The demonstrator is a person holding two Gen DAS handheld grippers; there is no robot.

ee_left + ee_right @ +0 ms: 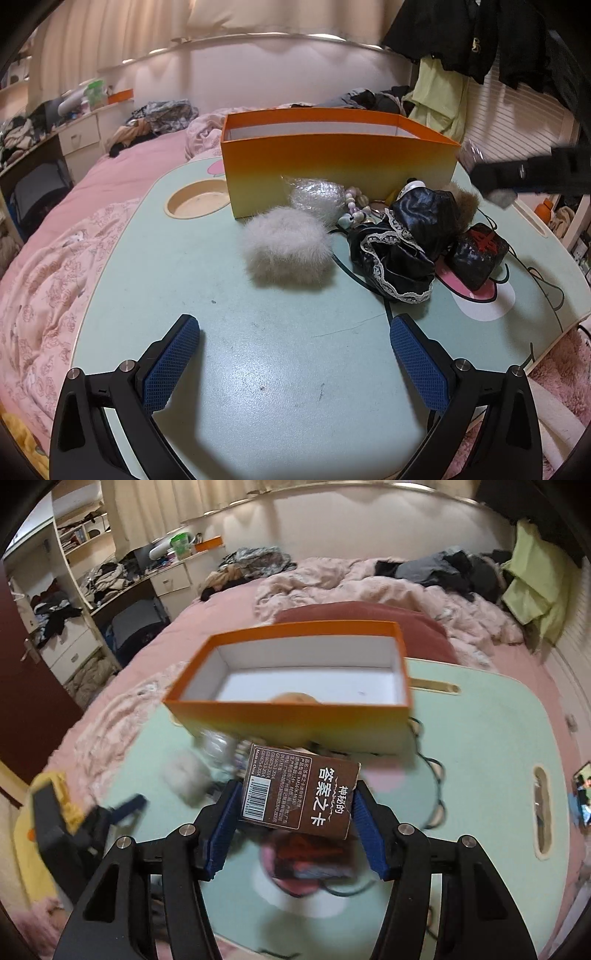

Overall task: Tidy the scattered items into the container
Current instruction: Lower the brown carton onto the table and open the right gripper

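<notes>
An orange open box [332, 162] stands on a pale green lap table [258, 362]; in the right wrist view the orange box [295, 716] is nearly empty, with one pale item on its floor. In front of it lie a white fur puff [286, 247], a clear wrapped bundle [317, 194], beads [354, 210], black lace-trimmed cloth [402, 240] and a dark cube [476, 254]. My left gripper [293, 336] is open above bare table, short of the puff. My right gripper [295, 816] is shut on a brown card pack [299, 790], held above the table in front of the box.
The table sits on a pink bed [55, 251] with rumpled bedding and clothes [443, 572]. A round cup recess [195, 199] is left of the box. A cable [436, 775] lies on the table's right. Desk and shelves [92, 576] stand at the left.
</notes>
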